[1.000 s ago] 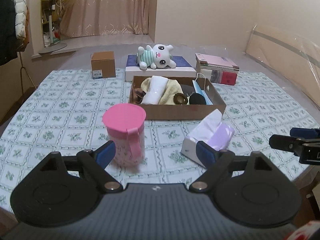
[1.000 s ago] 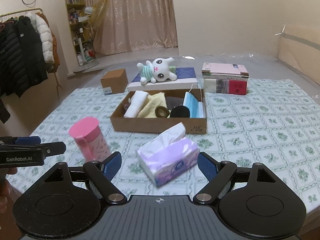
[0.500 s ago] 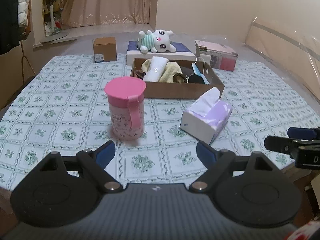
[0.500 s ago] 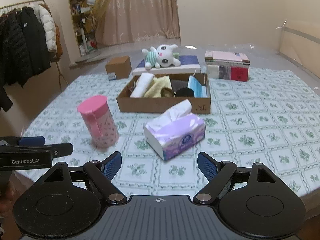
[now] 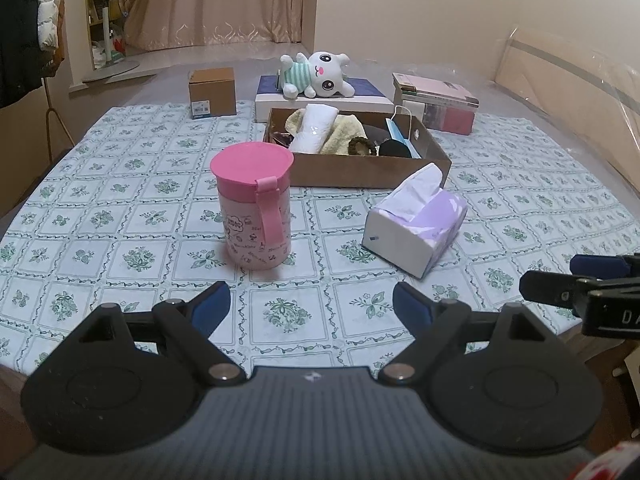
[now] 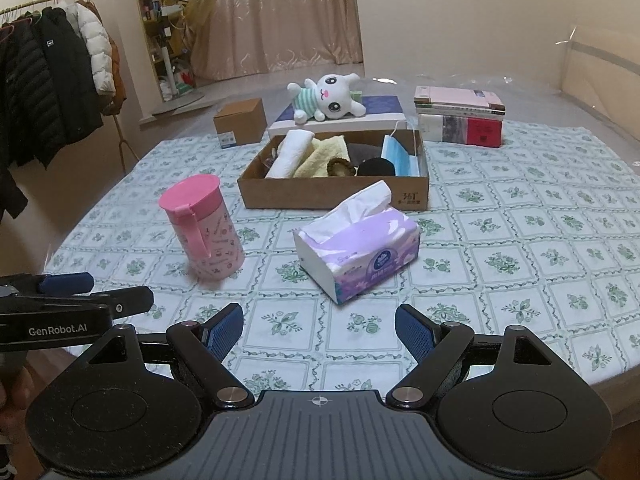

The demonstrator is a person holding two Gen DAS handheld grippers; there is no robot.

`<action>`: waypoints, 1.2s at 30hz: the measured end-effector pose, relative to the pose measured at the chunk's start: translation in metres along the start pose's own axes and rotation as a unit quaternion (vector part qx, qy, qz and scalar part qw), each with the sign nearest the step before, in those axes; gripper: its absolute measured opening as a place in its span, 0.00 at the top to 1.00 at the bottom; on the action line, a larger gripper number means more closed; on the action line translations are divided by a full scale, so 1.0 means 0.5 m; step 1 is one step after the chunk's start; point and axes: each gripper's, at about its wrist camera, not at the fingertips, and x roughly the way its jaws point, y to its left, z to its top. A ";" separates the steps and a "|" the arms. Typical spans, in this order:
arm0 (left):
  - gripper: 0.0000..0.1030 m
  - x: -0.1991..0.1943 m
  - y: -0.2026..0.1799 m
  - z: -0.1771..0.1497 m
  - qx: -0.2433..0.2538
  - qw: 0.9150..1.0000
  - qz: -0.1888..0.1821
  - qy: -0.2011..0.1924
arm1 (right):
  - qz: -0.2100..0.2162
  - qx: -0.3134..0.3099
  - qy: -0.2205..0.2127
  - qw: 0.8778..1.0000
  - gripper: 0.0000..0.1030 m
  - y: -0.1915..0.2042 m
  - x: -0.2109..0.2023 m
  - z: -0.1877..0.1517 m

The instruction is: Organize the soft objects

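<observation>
A purple tissue pack (image 5: 418, 224) (image 6: 358, 252) lies on the patterned tablecloth in front of a shallow cardboard box (image 5: 360, 170) (image 6: 332, 196). The box holds a rolled white towel (image 5: 314, 128) (image 6: 288, 154), a yellow cloth (image 5: 344, 132), a blue face mask (image 6: 394, 156) and small dark items. A white plush rabbit (image 5: 316, 74) (image 6: 330, 98) lies on a flat white and blue box behind it. My left gripper (image 5: 311, 306) and right gripper (image 6: 319, 330) hover open and empty over the table's near edge, short of the pack.
A pink lidded cup (image 5: 254, 208) (image 6: 202, 232) stands left of the tissue pack. A small brown carton (image 5: 212, 92) sits at the back left, a stack of books (image 5: 440, 106) (image 6: 460, 120) at the back right. Coats (image 6: 52, 92) hang on a rack to the left.
Both grippers have drawn back and sunk slightly, so the cup and tissue pack sit farther beyond the fingertips than a second ago. Jaws stayed wide.
</observation>
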 end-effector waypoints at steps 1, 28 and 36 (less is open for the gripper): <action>0.16 0.002 0.000 0.000 0.000 1.000 0.001 0.001 | 0.000 0.001 0.000 1.000 0.20 0.000 0.001 0.000; 0.14 0.011 -0.011 -0.002 0.005 1.000 0.003 0.004 | 0.000 0.006 0.002 1.000 0.20 -0.005 0.011 -0.003; 0.14 0.011 -0.010 -0.002 0.005 1.000 0.003 0.004 | 0.000 0.006 0.001 1.000 0.20 -0.006 0.012 -0.004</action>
